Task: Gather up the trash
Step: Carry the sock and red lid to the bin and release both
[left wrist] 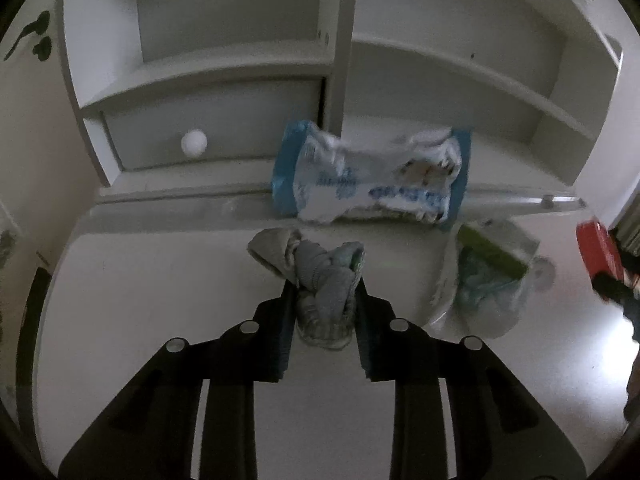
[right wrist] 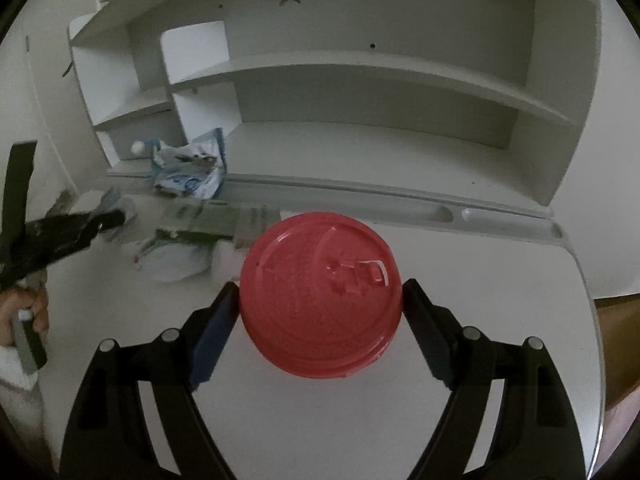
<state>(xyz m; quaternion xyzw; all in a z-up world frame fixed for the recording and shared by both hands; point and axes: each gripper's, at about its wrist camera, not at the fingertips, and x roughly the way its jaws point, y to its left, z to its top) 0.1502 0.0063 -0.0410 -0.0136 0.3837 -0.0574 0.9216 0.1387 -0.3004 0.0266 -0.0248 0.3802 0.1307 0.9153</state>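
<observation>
Left tool was clamped on a crumpled grey-blue cloth, both pads pressed into its lower part, the bunched top spilling forward past the fingertips onto the white surface. Beyond it, a crushed blue-and-white plastic wrapper lay on the low ledge of the white shelf unit, beside a drawer with a round white knob. To the right of the cloth, a clear bag with a green strip lay on the surface, well apart from the wrapper.

Right tool stood wide, its two pads against opposite sides of a red-lidded cup, gripping it; the lid faced the camera. Whether the cup was resting on the surface could not be told. Behind it lay flattened greenish packaging, somewhat blurred. At the far left edge of the right wrist view, a hand held the left tool's handle.
</observation>
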